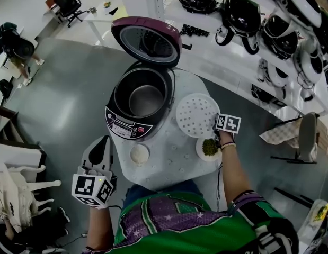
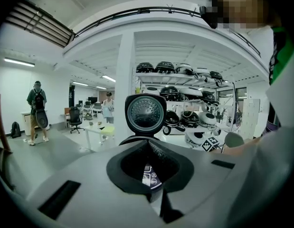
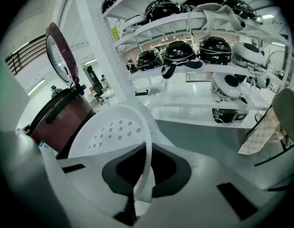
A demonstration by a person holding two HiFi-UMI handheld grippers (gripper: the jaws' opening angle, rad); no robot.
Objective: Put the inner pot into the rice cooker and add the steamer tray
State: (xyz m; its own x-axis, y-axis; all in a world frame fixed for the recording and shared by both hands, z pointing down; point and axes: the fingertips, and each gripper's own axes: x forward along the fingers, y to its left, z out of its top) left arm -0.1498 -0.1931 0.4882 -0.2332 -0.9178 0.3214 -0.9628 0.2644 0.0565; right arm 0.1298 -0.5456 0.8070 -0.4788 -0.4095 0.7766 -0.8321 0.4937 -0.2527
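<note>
Steamer tray [image 1: 197,115] is sitting just right of the rice cooker [image 1: 121,123] over the white table [image 1: 169,160], with the right gripper [image 1: 217,125] pinching its rim. Inner pot [image 1: 145,99] is resting inside the open cooker. Left gripper [image 1: 102,144] is hovering off the table's near-left edge, jaws pressed together, empty.

We find no word, brand or number that can be read. The rice cooker's control panel [image 1: 124,127] has a display and printed buttons, all too small to read. The marker cube [image 1: 92,189] on the left gripper [image 1: 104,142] and the marker cube [image 1: 228,123] on the right gripper [image 1: 216,126] bear only black-and-white square patterns. A yellow label [image 3: 114,33] on a shelf post is blurred.
</note>
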